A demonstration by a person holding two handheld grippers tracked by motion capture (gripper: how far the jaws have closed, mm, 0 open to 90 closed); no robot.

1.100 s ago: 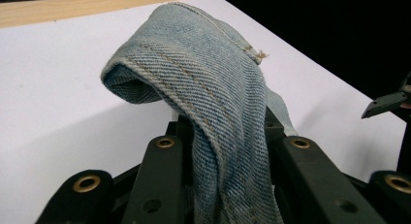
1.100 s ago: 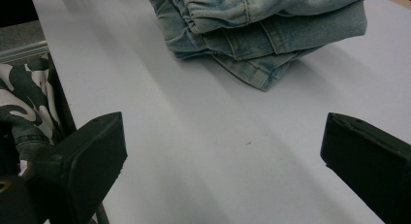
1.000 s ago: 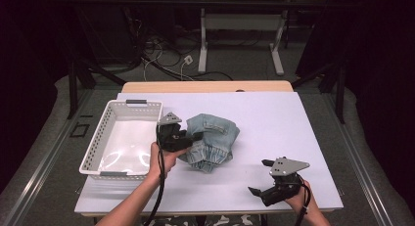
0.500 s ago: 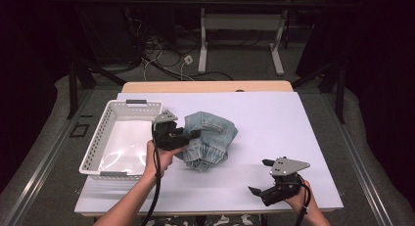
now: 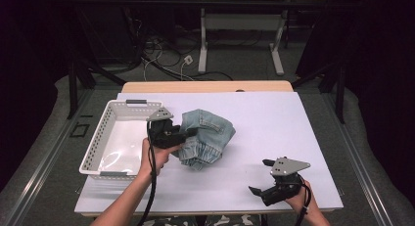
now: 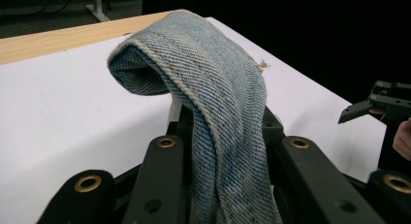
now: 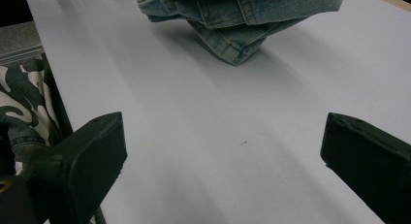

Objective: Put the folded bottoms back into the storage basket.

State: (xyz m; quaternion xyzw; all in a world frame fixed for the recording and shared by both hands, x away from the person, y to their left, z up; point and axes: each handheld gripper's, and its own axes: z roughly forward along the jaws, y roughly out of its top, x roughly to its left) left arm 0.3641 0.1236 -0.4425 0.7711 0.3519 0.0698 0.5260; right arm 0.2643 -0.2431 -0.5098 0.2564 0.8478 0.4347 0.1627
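The left gripper (image 5: 188, 133) has dragged the denim garment (image 5: 208, 138) leftward toward the basket (image 5: 120, 138)

Left hand-held gripper (image 6: 228, 136): jaws closed on a fold of blue denim garment (image 6: 213, 83), which arches up and forward over the white worktop (image 6: 63, 112). A second hand-held gripper (image 6: 383, 105) sits at the right edge, well apart, jaws parted.

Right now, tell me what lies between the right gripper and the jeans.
Nothing: the high view shows only bare white table top between the right gripper and the jeans; the right gripper view shows the same.
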